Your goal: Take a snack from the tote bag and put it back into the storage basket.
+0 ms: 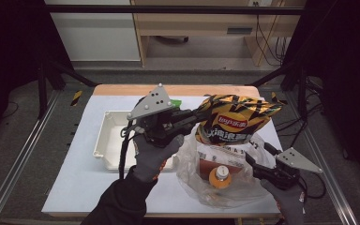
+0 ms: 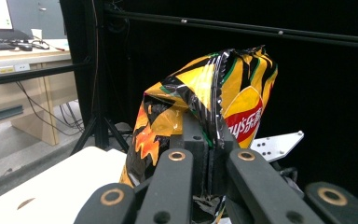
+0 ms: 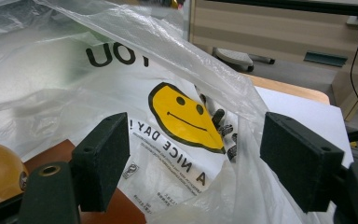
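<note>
While left gripper (image 1: 198, 116) clamps chip bag (image 1: 236, 119) aloft, right gripper (image 1: 258, 157) gapes beside plastic bag (image 1: 192, 164).

The clear plastic bag (image 3: 135, 93) carries a yellow smiley face (image 3: 184, 116) with black lettering reading "A NICE DAY!" and "YOU", while the yellow-and-black chip bag (image 1: 236, 119) bears a red Lay's logo (image 1: 232, 122) with Chinese characters.

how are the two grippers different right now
The left gripper is shut on the chip bag and holds it up above the table; the right gripper is open, gripping nothing, with the plastic bag between its pads. The left sits higher, the right low near the table's front edge. Both have black jaws and a grey plate.
</note>
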Available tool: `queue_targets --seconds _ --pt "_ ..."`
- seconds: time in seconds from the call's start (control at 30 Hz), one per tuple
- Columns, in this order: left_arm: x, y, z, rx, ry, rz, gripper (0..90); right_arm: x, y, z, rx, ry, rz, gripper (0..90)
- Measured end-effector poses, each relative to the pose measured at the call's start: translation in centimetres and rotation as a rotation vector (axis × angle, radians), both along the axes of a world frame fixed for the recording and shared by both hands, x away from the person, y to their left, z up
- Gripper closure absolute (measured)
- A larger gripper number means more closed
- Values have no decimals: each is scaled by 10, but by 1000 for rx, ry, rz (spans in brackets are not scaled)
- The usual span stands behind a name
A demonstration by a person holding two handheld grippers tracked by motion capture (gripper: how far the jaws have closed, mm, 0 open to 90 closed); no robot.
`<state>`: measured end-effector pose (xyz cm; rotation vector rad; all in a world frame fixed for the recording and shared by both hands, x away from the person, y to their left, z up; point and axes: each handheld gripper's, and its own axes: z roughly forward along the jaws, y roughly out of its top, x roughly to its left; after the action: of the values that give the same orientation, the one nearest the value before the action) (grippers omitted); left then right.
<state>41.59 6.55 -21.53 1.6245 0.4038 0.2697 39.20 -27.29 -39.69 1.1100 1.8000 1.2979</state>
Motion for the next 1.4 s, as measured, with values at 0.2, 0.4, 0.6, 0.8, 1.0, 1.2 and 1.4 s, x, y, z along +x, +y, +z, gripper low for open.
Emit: queue_targets --seconds 0.2,0.4,0.6,0.8,1.0,1.2,1.4 --pt "-1 2 4 6 -16 13 891 -1 -2 0 -1 -6 -16 202" --pt "3 23 7 -3 -23 55 892 -4 -1 5 12 -27 0 161" --pt "7 49 6 -10 -16 109 891 -8 4 14 29 -48 46 152" --pt "14 74 2 -13 -3 156 892 -8 10 17 29 -44 65 152" --pt "20 92 -5 0 0 195 891 -9 11 22 46 -51 80 153" --pt "31 118 -24 12 23 269 892 -14 16 33 54 -77 112 153" --pt "39 139 -40 26 42 331 892 -15 24 39 49 -83 135 153"
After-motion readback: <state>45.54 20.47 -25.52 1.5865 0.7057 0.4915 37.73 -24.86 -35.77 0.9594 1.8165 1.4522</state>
